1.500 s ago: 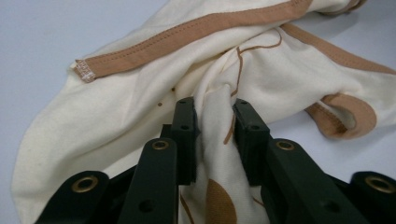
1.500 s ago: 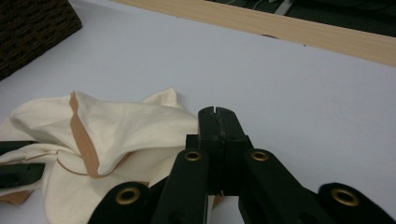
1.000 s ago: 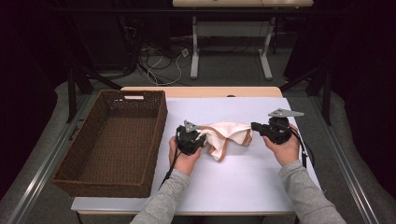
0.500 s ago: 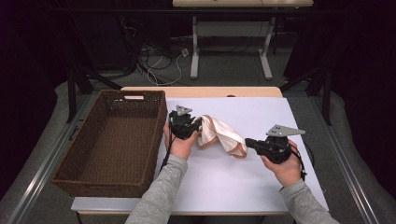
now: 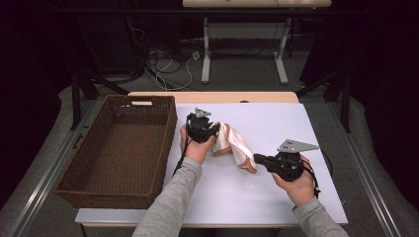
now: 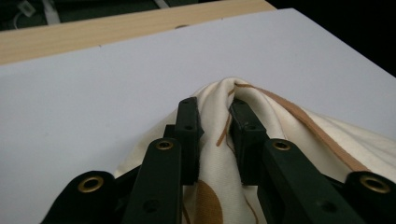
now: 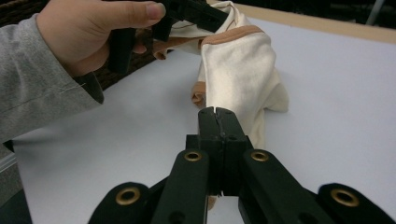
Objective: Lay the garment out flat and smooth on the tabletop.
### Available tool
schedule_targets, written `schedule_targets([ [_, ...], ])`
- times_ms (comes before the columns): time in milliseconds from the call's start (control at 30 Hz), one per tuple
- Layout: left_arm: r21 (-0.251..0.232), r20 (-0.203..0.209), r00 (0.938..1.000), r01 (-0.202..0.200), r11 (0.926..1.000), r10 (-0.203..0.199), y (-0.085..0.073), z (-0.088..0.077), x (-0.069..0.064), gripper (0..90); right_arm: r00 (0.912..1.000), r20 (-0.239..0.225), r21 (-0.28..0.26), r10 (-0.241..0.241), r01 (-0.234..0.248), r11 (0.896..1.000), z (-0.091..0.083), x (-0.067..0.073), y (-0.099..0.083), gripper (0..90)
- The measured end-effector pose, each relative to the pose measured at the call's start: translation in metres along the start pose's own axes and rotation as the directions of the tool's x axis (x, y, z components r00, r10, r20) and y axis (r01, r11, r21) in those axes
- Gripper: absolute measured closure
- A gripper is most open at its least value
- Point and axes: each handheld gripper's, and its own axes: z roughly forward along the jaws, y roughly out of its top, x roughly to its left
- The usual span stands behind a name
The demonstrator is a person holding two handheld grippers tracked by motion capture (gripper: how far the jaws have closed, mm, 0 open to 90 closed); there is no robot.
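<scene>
Wicker basket (image 5: 118, 148) is sitting at the left of a white table (image 5: 296, 128). Just right of it, a cream garment with tan trim (image 5: 232, 143) is hanging lifted between both tools. Left gripper (image 5: 213, 131) is clenching bunched fabric; right gripper (image 5: 257, 159), jaws pressed together, is pinching the garment's lower edge.

I saw soft, matt cream cloth (image 5: 232, 143) with tan trim, pinched by matt black plastic jaws. The basket (image 5: 118, 148) was rough brown wicker; the tabletop (image 5: 276, 123) looked smooth, matt white with a pale wood edge.
</scene>
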Motion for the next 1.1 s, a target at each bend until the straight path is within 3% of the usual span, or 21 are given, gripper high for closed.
schedule_targets([
  [133, 0.022, -0.007, 1.0, -0.002, 0.9998, 0.002, -0.004, 0.013, 0.004, 75.2, 0.9987, 0.02, 0.026, 0.046, -0.047, 0.999, 0.009, -0.013, -0.01, 90.0],
  [333, 0.04, -0.021, 0.9997, 0.014, 0.9991, -0.014, -0.013, 0.025, 0.006, 72.3, 0.9965, 0.054, 0.055, 0.064, -0.067, 0.996, 0.014, -0.025, -0.019, 90.0],
  [467, 0.037, -0.036, 0.999, 0.026, 0.999, -0.025, -0.016, 0.026, 0.007, 65.4, 0.9953, 0.067, 0.058, 0.069, -0.073, 0.996, 0.014, -0.029, -0.022, 90.0],
  [700, 0.014, -0.06, 0.9978, 0.029, 0.9995, -0.028, -0.016, 0.018, 0.005, 48.5, 0.9923, 0.088, 0.068, 0.087, -0.093, 0.993, 0.015, -0.037, -0.027, 90.0],
  [867, -0.018, -0.047, 0.9983, 0.033, 0.9993, -0.034, -0.016, 0.005, -0.002, 38.7, 0.9891, 0.107, 0.086, 0.1, -0.11, 0.99, 0.016, -0.041, -0.032, 90.0],
  [1100, -0.046, -0.007, 1.0, 0.005, 0.9989, -0.005, -0.026, -0.013, -0.013, 34.0, 0.9871, 0.13, 0.124, 0.094, -0.11, 0.986, 0.019, -0.045, -0.038, 90.0],
])
